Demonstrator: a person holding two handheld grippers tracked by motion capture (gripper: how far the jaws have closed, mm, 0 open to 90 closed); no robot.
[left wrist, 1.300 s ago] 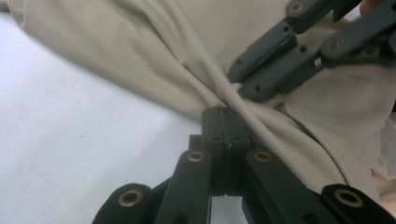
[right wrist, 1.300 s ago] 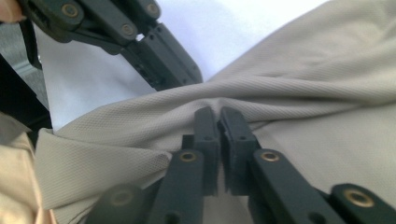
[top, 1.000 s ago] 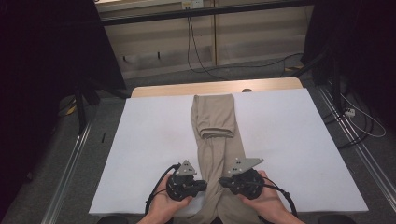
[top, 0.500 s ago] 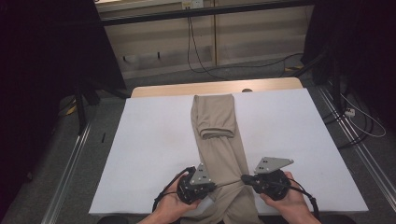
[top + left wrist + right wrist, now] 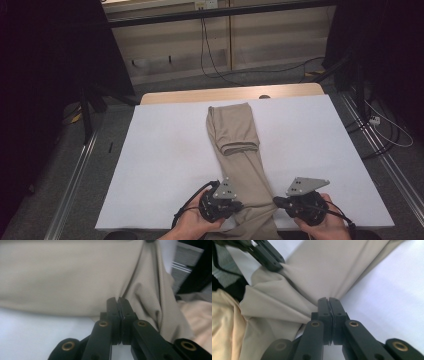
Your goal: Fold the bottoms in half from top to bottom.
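Observation:
Beige trousers (image 5: 235, 135) lie lengthwise down the middle of the white-covered table (image 5: 165, 150), their far part folded back on itself. At the near end, my left gripper (image 5: 241, 204) is shut on the cloth's left edge and my right gripper (image 5: 276, 201) is shut on its right edge. In the left gripper view the jaws (image 5: 117, 301) pinch a fold of the beige cloth (image 5: 62, 277). In the right gripper view the jaws (image 5: 328, 301) pinch the cloth (image 5: 324, 265), which creases toward the left gripper (image 5: 272, 261) at the upper left. The near end hangs over the table's front edge.
A bare wooden strip (image 5: 200, 95) shows at the table's far edge. Metal rails (image 5: 75, 175) run along the floor on both sides, and cables (image 5: 215, 60) trail over the floor behind the table. White cover lies free left and right of the trousers.
Both grippers have moved toward the near edge and to the right, the right one farther, so they now stand wider apart with the cloth's near end drawn between them.

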